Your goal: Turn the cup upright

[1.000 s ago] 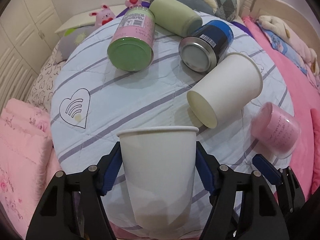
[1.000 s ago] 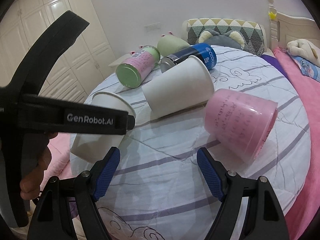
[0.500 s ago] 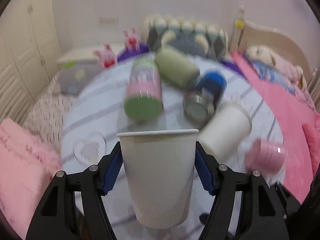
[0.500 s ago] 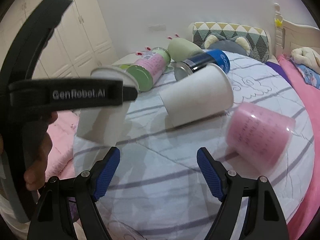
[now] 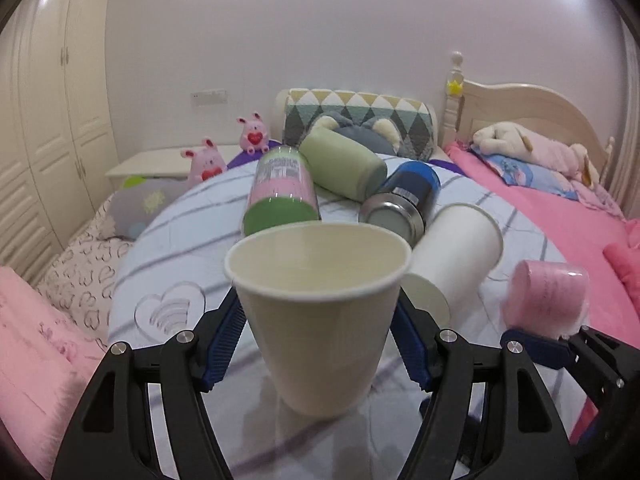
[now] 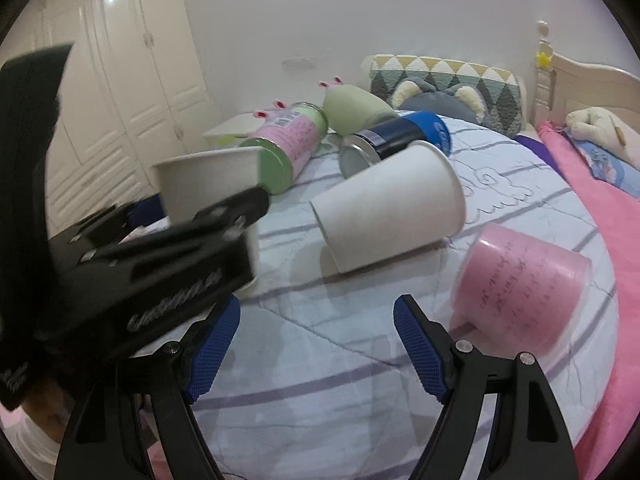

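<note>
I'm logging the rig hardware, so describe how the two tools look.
Both match: the left tool and the right tool have matte black angular arms with silver screws, ending in blue, cross-hatched fingers. The left tool's black body carries white lettering, too blurred to read. No cables or sleeves show.

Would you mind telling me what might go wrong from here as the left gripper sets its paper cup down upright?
The left gripper squeezes a thin paper cup; its wall might buckle. The quilt looks soft and wrinkled, so the cup might tip once released. The lying paper cup is close on the right and might get nudged.
</note>
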The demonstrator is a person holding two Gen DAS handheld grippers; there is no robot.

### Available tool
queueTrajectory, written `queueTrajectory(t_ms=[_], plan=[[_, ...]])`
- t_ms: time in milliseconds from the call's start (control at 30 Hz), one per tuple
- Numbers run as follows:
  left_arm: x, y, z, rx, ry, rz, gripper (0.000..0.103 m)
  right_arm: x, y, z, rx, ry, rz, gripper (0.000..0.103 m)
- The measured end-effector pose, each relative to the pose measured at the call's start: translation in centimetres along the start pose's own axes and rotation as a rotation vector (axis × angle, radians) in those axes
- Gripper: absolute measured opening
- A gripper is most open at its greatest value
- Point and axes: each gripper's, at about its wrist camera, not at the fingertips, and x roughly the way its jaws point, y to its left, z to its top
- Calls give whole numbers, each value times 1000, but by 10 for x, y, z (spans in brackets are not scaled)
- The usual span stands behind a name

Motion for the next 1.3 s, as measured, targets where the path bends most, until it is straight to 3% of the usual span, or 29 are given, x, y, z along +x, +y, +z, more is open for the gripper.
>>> queueTrajectory(t_ms=[67,200,633,900,1300], plan=[[-4,2,-3,-7,17,-11,88,-4,1,-2,0,0,-14,81],[-21,5,-7,-23,7,7,100,-17,3,-6,-2,-11,-44,81],[-99,1,-8,37,-90,41,101,-81,28,-8,-56,-120,-216,81],[-144,3,0,25,-175,-1,103,-117,30,-9,-40,-234,-328,81],[-167,1,0,32,-207,-8,103,-157,24,-9,10,-382,-401,83]])
